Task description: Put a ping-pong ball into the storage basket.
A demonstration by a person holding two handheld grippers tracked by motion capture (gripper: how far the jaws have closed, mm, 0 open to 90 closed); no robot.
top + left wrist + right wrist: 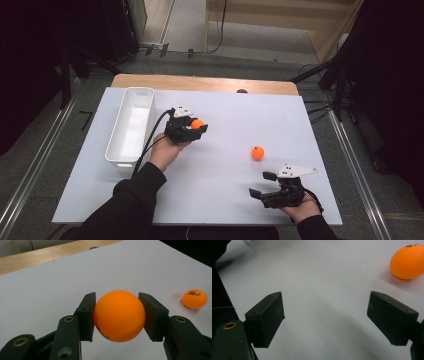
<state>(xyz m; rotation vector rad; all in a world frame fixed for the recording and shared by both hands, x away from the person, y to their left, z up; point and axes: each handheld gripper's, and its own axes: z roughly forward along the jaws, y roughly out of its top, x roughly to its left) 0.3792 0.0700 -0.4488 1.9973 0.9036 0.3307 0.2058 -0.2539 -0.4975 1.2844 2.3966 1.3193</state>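
The worktop (220, 145) is a pale, matt white sheet laid over a wooden table whose light timber edge (205, 83) shows along the far side. Around it lies grey carpeted floor (45, 165), with metal rails (357, 165) running along both sides (the left one catches some light). Beyond the table stands pale wooden panelling (300, 20), and black cables (220, 30) trail over the floor. The room's edges fall into darkness.

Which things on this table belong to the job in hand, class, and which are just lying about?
In the job: left gripper, shut on an orange ball; white bin beside it; second orange ball; right gripper, open.
Lying about: white mat; wooden table edge.
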